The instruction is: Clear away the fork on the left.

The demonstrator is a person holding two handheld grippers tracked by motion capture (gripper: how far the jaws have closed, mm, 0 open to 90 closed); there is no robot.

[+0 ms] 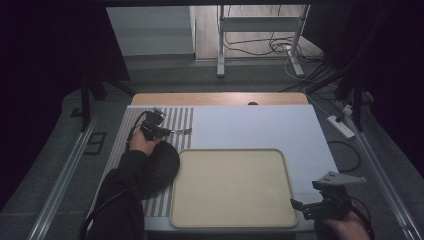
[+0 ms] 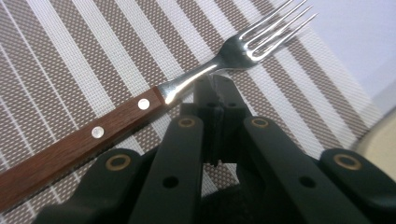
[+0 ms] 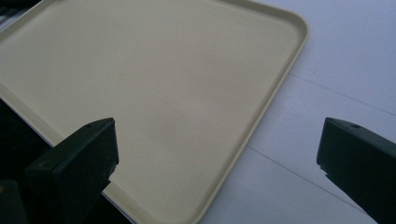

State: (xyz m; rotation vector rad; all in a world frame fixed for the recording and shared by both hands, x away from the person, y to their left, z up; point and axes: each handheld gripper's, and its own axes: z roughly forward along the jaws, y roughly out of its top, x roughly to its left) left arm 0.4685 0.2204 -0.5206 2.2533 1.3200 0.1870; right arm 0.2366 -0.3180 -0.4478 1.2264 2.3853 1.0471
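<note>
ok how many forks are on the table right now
1. The fork lies on the striped placemat at the table's far left, its metal neck at the tips of the left gripper, whose jaws are closed. The dark object might hide more.

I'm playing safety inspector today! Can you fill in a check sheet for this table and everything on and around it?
Surface: white table top, striped placemat on its left part.
Job's things: fork with a wooden handle lying on the placemat; beige tray, bare.
Clutter: a dark round thing on the placemat; cannot tell what.
Grippers: left gripper shut at the fork's neck; right gripper open by the tray's corner.
Cables: loose cables on the floor; power strip beside the table.
Surroundings: metal stand behind.
</note>
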